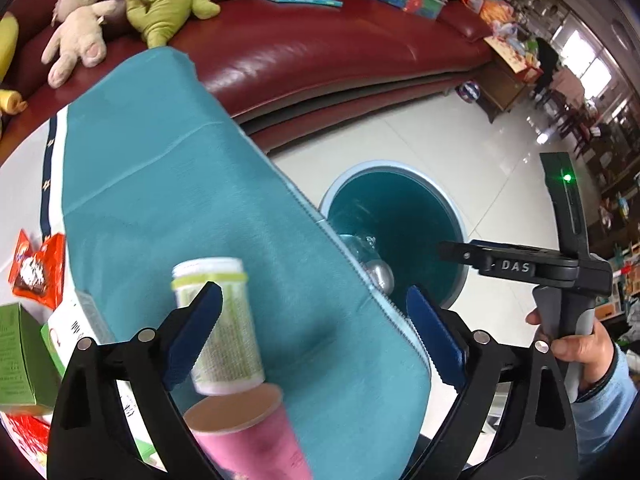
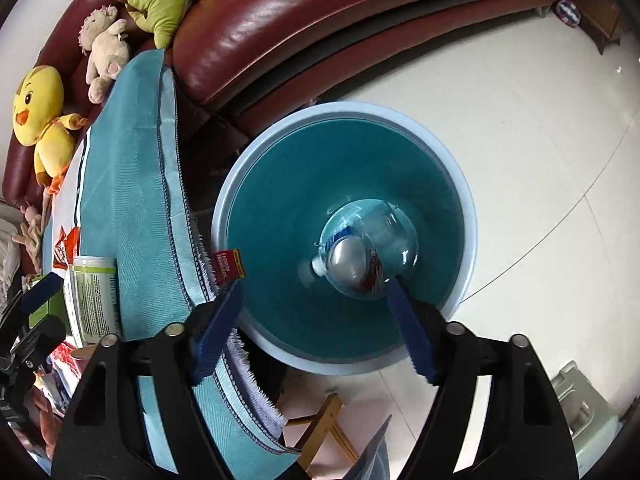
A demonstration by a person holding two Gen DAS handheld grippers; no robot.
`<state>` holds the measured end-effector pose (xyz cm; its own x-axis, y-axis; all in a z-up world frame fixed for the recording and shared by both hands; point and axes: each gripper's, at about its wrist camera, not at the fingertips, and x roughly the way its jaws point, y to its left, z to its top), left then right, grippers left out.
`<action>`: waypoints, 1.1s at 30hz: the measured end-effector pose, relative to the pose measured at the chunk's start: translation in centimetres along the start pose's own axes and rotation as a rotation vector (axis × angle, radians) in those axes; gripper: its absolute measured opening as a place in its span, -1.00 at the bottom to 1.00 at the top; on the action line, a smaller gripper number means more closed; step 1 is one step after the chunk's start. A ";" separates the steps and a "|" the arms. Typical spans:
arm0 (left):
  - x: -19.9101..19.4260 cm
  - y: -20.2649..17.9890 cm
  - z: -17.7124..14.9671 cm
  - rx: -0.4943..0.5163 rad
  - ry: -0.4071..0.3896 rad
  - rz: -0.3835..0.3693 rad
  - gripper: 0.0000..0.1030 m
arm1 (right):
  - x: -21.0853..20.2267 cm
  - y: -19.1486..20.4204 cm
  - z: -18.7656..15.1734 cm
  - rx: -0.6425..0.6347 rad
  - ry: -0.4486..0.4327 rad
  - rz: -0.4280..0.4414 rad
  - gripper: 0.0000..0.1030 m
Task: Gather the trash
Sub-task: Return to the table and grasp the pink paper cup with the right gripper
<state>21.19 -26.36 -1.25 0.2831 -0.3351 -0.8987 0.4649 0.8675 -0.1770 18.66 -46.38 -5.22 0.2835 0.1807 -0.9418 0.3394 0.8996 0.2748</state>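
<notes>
Left gripper (image 1: 314,334) open over the teal cloth (image 1: 208,200), nothing between the pads. Jar (image 1: 220,326) and pink cup (image 1: 248,436) near the cloth's bottom edge. Bin (image 1: 400,220) on floor past the right edge, bottle (image 1: 366,256) inside.

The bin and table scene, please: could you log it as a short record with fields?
bin: teal bin on the floor beside the table
in bin: clear plastic bottle
table cover: teal cloth
still on table: white jar, pink paper cup, orange wrapper, green box
left tongs: open, empty
right tongs: open above bin, empty
</notes>
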 end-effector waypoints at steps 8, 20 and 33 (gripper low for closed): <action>-2.7 3.4 -2.5 -0.036 -0.032 0.016 0.82 | -1.8 2.6 -2.2 -0.021 0.013 -0.022 0.45; -8.2 10.2 -7.7 -0.129 -0.107 0.056 0.83 | -2.8 12.8 -6.4 -0.192 0.042 0.008 0.49; -12.3 17.3 -12.6 -0.247 -0.167 0.094 0.86 | 0.2 20.1 -10.4 -0.288 0.144 0.058 0.49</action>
<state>15.21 -2.59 1.63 0.4587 -0.2867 -0.8410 0.2178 0.9539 -0.2064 16.21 -24.08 -1.91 0.1584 0.2704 -0.9496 0.0533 0.9580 0.2817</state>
